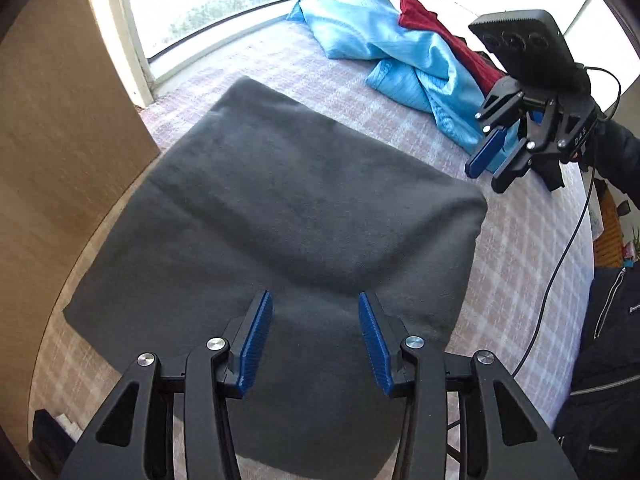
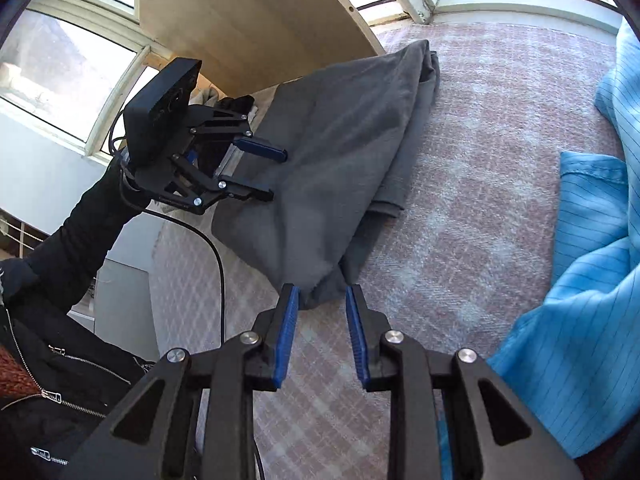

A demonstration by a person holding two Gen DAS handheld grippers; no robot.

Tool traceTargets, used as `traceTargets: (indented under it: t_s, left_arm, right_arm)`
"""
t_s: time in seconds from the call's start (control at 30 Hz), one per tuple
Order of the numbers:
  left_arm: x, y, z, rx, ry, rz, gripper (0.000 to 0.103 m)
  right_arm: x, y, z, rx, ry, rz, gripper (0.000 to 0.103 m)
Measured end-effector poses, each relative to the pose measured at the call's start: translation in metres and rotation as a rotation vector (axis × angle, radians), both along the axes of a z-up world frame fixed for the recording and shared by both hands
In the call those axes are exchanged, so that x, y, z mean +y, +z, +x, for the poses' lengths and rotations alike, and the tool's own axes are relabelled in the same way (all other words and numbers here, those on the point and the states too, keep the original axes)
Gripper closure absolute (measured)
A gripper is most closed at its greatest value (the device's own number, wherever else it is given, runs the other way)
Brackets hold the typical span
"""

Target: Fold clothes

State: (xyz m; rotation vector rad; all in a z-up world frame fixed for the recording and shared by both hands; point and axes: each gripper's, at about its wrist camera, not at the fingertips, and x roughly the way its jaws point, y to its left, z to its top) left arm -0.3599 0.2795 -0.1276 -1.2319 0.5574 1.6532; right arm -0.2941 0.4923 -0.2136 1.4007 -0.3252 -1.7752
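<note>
Left wrist view: the left gripper (image 1: pixel 316 344) hangs over a folded grey garment (image 1: pixel 280 208) that lies flat on a pink checked cloth (image 1: pixel 520 248) covering the surface, its blue pads spread apart with nothing pinched between them, only the grey fabric showing below through the gap. The grey garment fills the middle of this view, its near edge under the gripper at 6 o'clock and its far corner toward 11 o'clock. At 1 o'clock a crumpled light blue garment (image 1: pixel 372 36) lies on the cloth, with a dark red garment (image 1: pixel 436 28) just beside it on its right edge. At 3 o'clock the right gripper (image 1: pixel 490 170) points down toward the cloth, near the right corner of the grey garment, with a black cable (image 1: pixel 560 264) trailing from it. In the right wrist view, the right gripper (image 2: pixel 322 332) stands released, its pads parted a little; the near corner of the grey garment (image 2: pixel 340 152) reaches into the gap between the tips, but the pads do not press on it. From there the grey garment stretches up toward 12 o'clock, its right edge showing stacked layers. The left gripper (image 2: pixel 278 174) sits at 10 o'clock over the garment's left edge, fingers apart, carried by an arm in a black sleeve (image 2: pixel 84 216). The light blue garment (image 2: pixel 592 272) lies at 3 o'clock.
</note>
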Motion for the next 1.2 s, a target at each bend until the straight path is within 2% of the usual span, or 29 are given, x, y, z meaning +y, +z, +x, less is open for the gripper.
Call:
traceTargets:
  t_s: [0.07, 0.13, 0.2, 0.3, 0.4, 0.47, 0.53, 0.6, 0.73, 0.8, 0.97, 1.1, 1.13, 1.17, 1.2]
  left_arm:
    - [-0.031, 0.014, 0.012, -0.011, 0.065, 0.043, 0.059]
    - [-0.061, 0.016, 0.027, -0.041, 0.124, 0.050, 0.057]
    - [-0.083, 0.007, 0.045, -0.089, 0.166, 0.034, 0.057]
    - [-0.099, -0.013, 0.066, -0.115, 0.180, -0.023, 0.057]
    - [-0.099, -0.026, 0.068, -0.140, 0.207, 0.002, 0.057]
    - [-0.096, -0.030, 0.064, -0.140, 0.216, 0.030, 0.062]
    - [-0.095, -0.035, 0.060, -0.138, 0.225, 0.046, 0.088]
    - [-0.097, -0.035, 0.056, -0.147, 0.221, 0.068, 0.092]
    - [-0.101, -0.030, 0.047, -0.150, 0.236, 0.087, 0.094]
    - [-0.097, -0.029, 0.046, -0.140, 0.228, 0.068, 0.094]
    - [-0.091, -0.029, 0.046, -0.130, 0.212, 0.033, 0.094]
    - [-0.092, -0.029, 0.045, -0.132, 0.212, 0.028, 0.094]
    - [-0.091, -0.030, 0.045, -0.132, 0.211, 0.026, 0.094]
    - [-0.090, -0.031, 0.046, -0.131, 0.209, 0.023, 0.094]
    - [-0.089, -0.031, 0.047, -0.129, 0.207, 0.020, 0.094]
  right_arm:
    - [-0.006, -0.001, 0.002, 0.012, 0.023, 0.011, 0.078]
    - [-0.009, -0.005, 0.000, 0.005, 0.030, -0.006, 0.078]
    - [-0.009, -0.011, -0.002, -0.013, 0.027, -0.035, 0.078]
    - [-0.015, -0.017, -0.002, -0.038, 0.036, -0.044, 0.078]
    - [-0.019, -0.018, -0.003, -0.060, 0.040, -0.060, 0.078]
    - [-0.020, -0.017, -0.006, -0.070, 0.034, -0.072, 0.078]
    - [-0.018, -0.014, -0.007, -0.075, 0.030, -0.077, 0.078]
    - [-0.016, -0.011, -0.009, -0.073, 0.031, -0.070, 0.078]
    - [-0.010, -0.002, -0.007, -0.049, 0.044, -0.046, 0.078]
    - [-0.007, 0.002, -0.005, -0.029, 0.057, -0.033, 0.078]
    - [-0.013, 0.002, 0.007, 0.045, 0.144, 0.089, 0.078]
    - [-0.021, 0.002, 0.007, 0.071, 0.183, 0.114, 0.078]
    - [-0.024, 0.003, 0.007, 0.082, 0.196, 0.123, 0.079]
    - [-0.027, 0.004, 0.006, 0.094, 0.208, 0.132, 0.087]
    - [-0.029, 0.005, 0.006, 0.105, 0.222, 0.143, 0.089]
